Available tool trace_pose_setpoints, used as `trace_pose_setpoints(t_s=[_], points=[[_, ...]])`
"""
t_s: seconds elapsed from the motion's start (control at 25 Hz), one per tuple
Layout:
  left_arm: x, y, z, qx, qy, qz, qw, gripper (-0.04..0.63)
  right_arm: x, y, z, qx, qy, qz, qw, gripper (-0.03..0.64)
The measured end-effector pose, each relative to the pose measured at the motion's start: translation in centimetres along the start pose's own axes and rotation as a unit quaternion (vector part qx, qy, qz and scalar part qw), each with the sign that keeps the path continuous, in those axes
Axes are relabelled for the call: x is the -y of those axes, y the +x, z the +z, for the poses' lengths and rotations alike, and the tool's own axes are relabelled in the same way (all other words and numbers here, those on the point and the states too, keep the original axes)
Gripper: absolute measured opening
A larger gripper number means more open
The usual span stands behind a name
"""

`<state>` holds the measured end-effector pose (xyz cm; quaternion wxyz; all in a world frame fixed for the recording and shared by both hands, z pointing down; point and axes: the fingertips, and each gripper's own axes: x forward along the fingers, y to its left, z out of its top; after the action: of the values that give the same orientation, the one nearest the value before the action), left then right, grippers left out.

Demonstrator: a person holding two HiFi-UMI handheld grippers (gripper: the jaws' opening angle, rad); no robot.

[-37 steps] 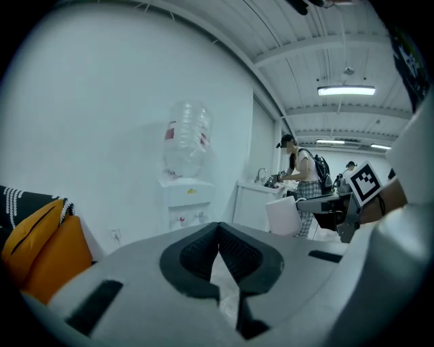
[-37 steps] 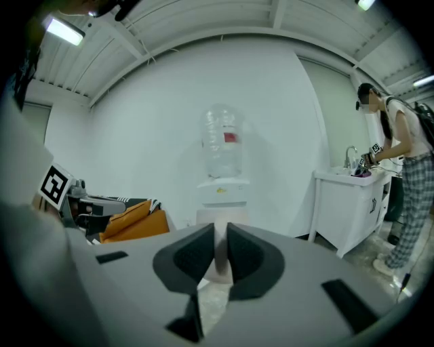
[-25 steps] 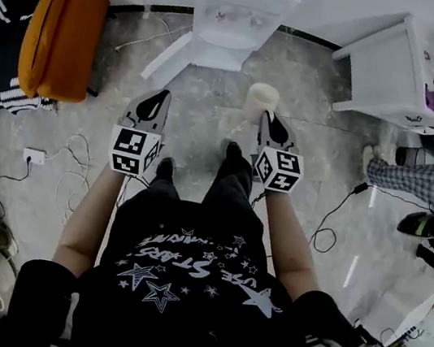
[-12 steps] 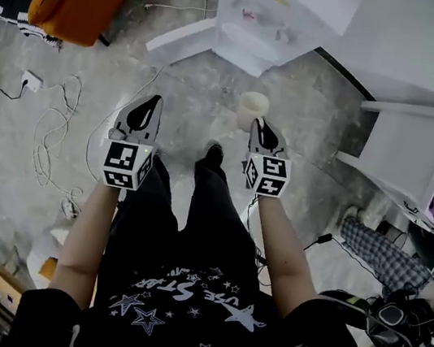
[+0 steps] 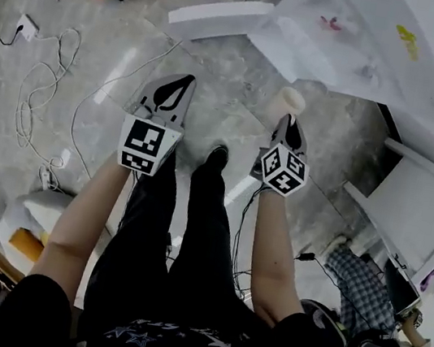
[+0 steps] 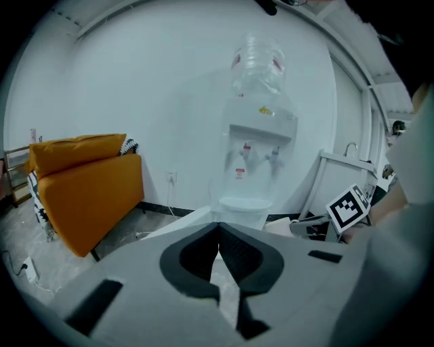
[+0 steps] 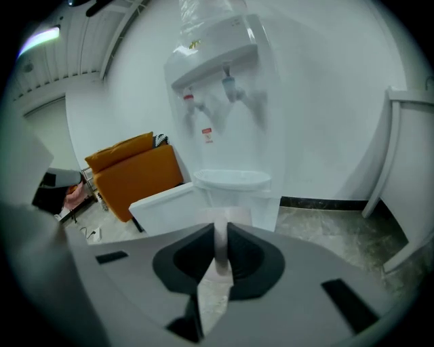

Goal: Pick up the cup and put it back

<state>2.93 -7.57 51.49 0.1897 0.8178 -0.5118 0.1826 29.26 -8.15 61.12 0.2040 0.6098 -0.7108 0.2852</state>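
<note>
Your right gripper (image 7: 221, 238) is closed almost fully on the cup (image 5: 288, 101). Its pads pinch the thin wall, and in the right gripper view a pale strip of that wall stands upright between the jaws. The cup is off the ground, carried at the gripper's tip over the grey floor (image 5: 218, 70). Its open mouth shows from above, and it sits close in front of the white dispenser (image 5: 371, 38). In the right gripper view the dispenser's tray (image 7: 232, 179) lies straight ahead, beyond the jaws.

Your left gripper (image 6: 218, 227) holds nothing — its jaws meet pad to pad with no gap. In the head view it hangs level with the right one, well apart from the cup, and points the same way. In the left gripper view an orange sofa (image 6: 85, 183) stands against the wall at left, and the right gripper's marker cube (image 6: 352, 207) shows at right. Cables (image 5: 40, 98) lie loose on the floor to your left.
</note>
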Motion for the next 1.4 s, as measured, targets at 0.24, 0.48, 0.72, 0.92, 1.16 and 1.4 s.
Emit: trace_pose_setpoints(t_s=[0.24, 0.48, 0.72, 0.92, 1.16, 1.4], points=[[-3.4, 7.5, -6.2, 0.001, 0.033, -0.041, 0.9986, 0.009, 1.0, 10.6, -2.7, 0.029, 0.001, -0.012, 0.999, 0.043], [-6.6, 14.2, -10.1, 0.031, 0.034, -0.034, 0.9983, 0.009, 3.7, 21.4, -4.0, 0.054, -0.030, -0.033, 0.998, 0.043], [-6.9, 21.1, -13.7, 0.058, 0.071, -0.062, 0.9939, 0.009, 7.0, 29.9, -4.6, 0.088, -0.050, -0.044, 0.994, 0.043], [-6.9, 25.7, -15.9, 0.078, 0.119, -0.091, 0.9857, 0.009, 9.1, 35.3, -4.5, 0.127, -0.046, -0.053, 0.989, 0.043], [-5.2, 28.6, -16.8, 0.114, 0.145, -0.132, 0.9739, 0.009, 9.9, 38.2, -4.6, 0.173, -0.064, -0.043, 0.982, 0.044], [-6.0, 28.3, -17.7, 0.104, 0.137, -0.113, 0.9785, 0.009, 10.2, 37.8, -8.2, 0.156, -0.081, -0.057, 0.983, 0.044]])
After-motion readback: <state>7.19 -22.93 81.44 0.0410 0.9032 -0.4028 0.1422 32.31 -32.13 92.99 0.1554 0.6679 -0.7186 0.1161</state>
